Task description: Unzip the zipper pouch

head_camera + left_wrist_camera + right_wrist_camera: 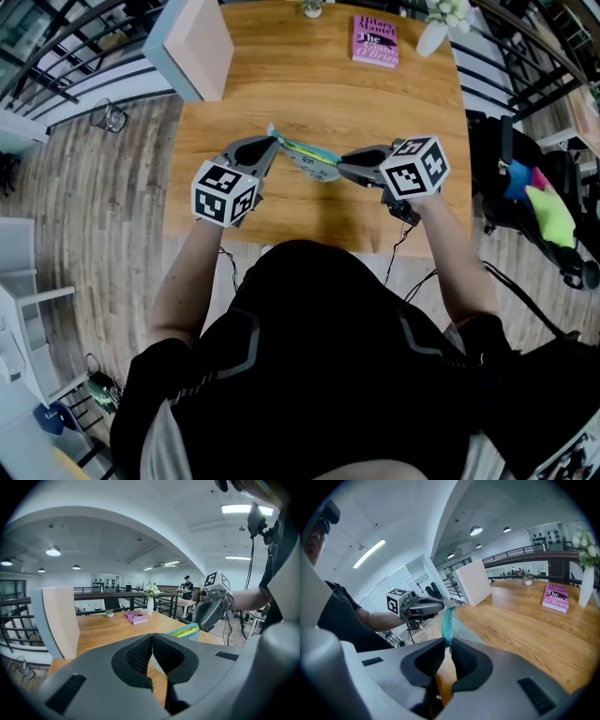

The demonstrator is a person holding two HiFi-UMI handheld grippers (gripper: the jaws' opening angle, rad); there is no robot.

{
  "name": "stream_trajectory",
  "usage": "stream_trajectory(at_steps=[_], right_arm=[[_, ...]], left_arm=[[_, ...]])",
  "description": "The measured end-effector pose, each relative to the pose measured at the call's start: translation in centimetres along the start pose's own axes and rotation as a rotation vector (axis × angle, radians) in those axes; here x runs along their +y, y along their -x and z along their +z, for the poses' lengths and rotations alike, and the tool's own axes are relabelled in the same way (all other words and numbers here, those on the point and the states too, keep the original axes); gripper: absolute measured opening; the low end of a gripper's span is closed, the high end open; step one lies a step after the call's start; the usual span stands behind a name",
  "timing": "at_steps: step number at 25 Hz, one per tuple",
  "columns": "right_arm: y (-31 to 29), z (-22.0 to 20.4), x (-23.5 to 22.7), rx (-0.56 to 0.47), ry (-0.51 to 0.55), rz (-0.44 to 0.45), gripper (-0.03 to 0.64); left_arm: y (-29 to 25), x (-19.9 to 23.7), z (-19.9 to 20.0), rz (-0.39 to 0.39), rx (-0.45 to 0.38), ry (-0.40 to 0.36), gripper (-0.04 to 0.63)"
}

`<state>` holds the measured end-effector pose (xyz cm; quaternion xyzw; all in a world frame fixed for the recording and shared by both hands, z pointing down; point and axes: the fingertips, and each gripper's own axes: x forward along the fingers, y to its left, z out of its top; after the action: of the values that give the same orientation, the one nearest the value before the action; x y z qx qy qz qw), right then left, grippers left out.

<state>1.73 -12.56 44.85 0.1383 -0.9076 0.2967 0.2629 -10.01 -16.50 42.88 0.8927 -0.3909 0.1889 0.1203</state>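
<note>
We see the pouch strung between the two grippers over the near half of the wooden table, its teal zipper edge running from one to the other. The left gripper has its jaws pressed fully together at the pouch's left end. In the left gripper view the pale body of the pouch shows just behind the closed jaw tips, though we cannot tell whether the zipper pull or the fabric itself is pinched. The right gripper has its jaws clamped on the pouch's right end, and in the right gripper view the teal edge rises straight out from between them. We cannot make out whether the pouch's sagging middle touches the tabletop. At the far end of the table lie a pink book and, beside it, a white vase. A pale box stands at the far left corner.
</note>
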Motion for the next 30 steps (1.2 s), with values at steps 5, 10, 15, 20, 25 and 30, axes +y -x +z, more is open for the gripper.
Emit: stream_trajectory(at_steps=[5, 10, 15, 20, 25, 30], right_arm=[[0.7, -0.2, -0.9, 0.003, -0.001, -0.024, 0.054], [1.3, -0.5, -1.8, -0.003, -0.022, -0.039, 0.054], [1.5, -0.9, -2.7, 0.006, -0.030, -0.057, 0.055], [1.9, -1.5, -4.4, 0.044, 0.008, -0.133, 0.055], [2.5, -2.2, -7.3, 0.097, 0.047, -0.213, 0.055], [4.0, -2.0, -10.9, 0.090, 0.081, -0.318, 0.056]], left_arm=[[0.3, 1.5, -0.2, 0.034, 0.002, 0.029, 0.032], [0.3, 2.4, -0.6, 0.044, 0.006, 0.050, 0.032], [-0.5, 1.9, -1.0, 0.033, 0.016, 0.063, 0.032], [-1.5, 1.0, -1.3, 0.004, 0.033, 0.038, 0.032], [-3.7, 0.0, -1.6, -0.003, 0.055, 0.019, 0.032], [-6.8, -0.8, -0.2, -0.014, 0.044, -0.002, 0.032]])
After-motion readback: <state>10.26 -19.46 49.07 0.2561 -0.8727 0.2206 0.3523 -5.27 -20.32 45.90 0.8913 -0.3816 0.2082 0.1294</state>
